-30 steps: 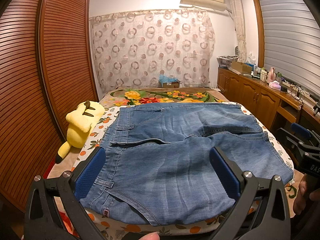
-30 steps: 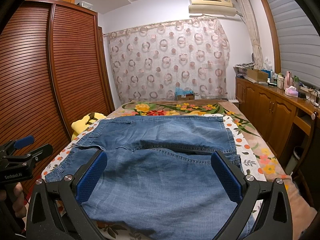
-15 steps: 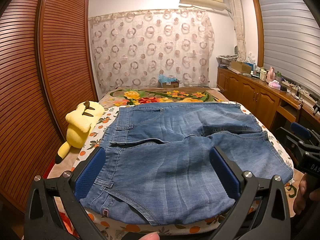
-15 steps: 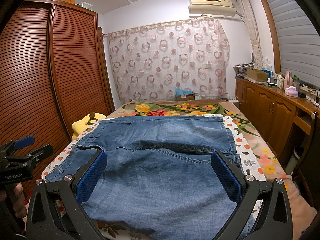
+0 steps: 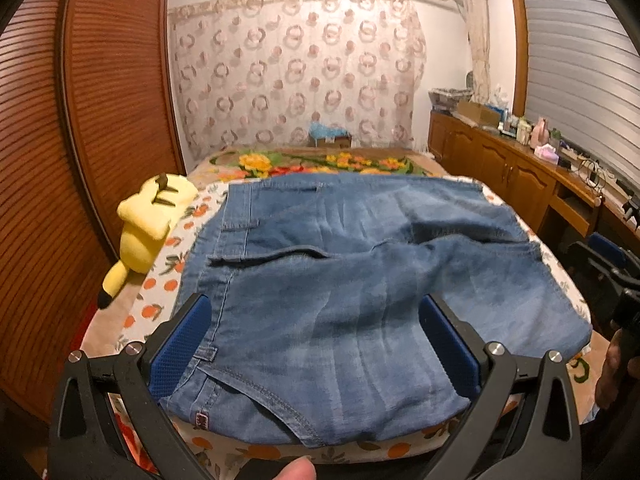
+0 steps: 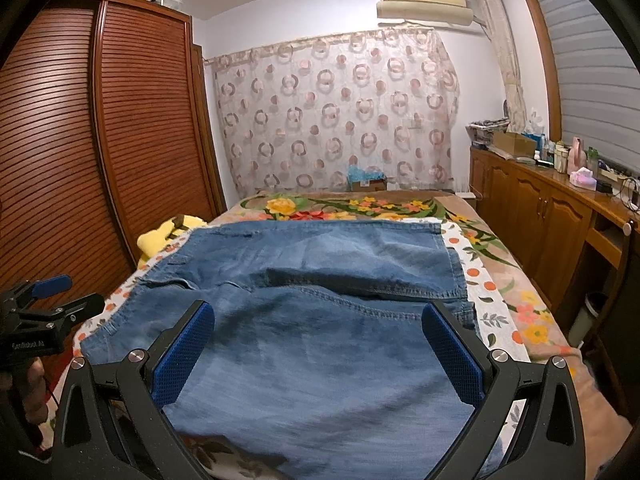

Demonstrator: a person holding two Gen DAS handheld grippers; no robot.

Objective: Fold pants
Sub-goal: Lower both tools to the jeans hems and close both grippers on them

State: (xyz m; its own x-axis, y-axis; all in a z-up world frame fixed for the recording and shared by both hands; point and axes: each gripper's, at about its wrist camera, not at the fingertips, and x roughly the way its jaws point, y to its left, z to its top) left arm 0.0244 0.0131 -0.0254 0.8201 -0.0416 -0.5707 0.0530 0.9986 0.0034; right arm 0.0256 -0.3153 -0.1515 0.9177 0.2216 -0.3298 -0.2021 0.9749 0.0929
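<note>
Pants (image 5: 340, 292) made of blue jean cloth lie spread flat on the bed (image 6: 500, 320), reaching its near edge, with both sets of jaws wide open above them and holding nothing: the left gripper (image 5: 316, 344) near the waistband side, the right gripper (image 6: 320, 348) nearer the leg ends. To fold well, I think each one should dip down and pinch an edge of cloth tight. A yellow plush toy (image 5: 148, 224) sits by the bed's left edge, out of the way.

Faded matt denim pants (image 5: 360, 300) lie on the printed cloth bedspread (image 6: 488, 292); beside them, a plush toy (image 5: 150, 220) looks fleecy, though blurred. Left of the bed, a slatted wardrobe (image 6: 132, 128) shows glossy varnished wood.
</note>
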